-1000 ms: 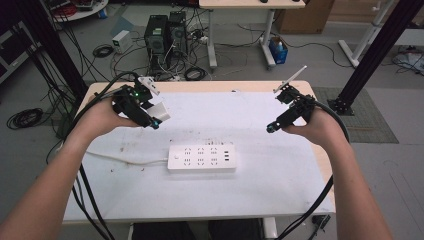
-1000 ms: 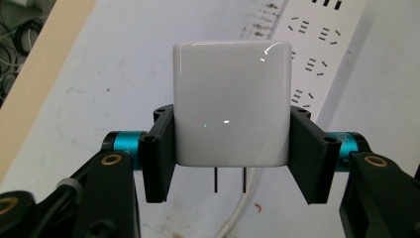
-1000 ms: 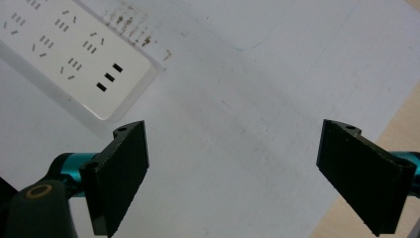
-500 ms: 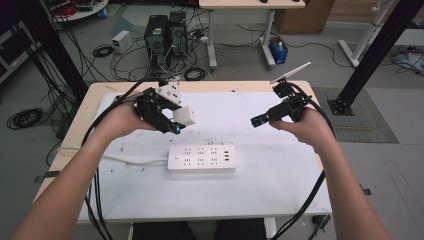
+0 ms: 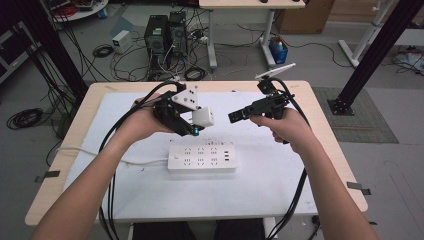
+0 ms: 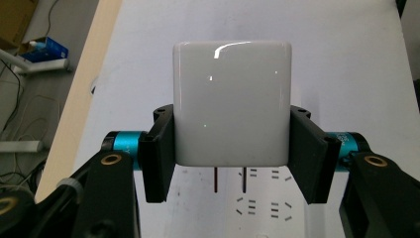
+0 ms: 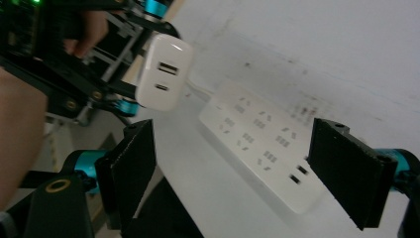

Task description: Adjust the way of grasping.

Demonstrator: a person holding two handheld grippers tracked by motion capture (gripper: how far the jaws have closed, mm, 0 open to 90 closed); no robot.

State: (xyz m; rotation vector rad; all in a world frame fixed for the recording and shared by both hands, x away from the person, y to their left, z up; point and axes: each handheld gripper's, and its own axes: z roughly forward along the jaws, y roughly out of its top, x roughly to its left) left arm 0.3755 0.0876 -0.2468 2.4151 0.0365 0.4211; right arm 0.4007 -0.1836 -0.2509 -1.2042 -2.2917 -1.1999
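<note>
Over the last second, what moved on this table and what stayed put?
The left gripper, shut on the white charger, carried it inward from the table's far left, above the power strip. The right gripper, open, swung inward to face it. The strip stayed put.

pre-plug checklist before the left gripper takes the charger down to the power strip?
1. Grip: left gripper is shut on the white charger, a jaw flat on each side. ok.
2. Prongs: two prongs stick out below the charger body, unobstructed. ok.
3. Alignment: in the left gripper view the prongs point toward the power strip, but whether they sit over one socket pair: cannot tell.
4. Height: charger is held in the air above the strip, not touching. ok.
5. Right gripper: open, holding nothing, off to the side above the table, not bracing the strip. not ok if the strip needs holding.
6. Strip sockets: all appear free of plugs. ok.
</note>
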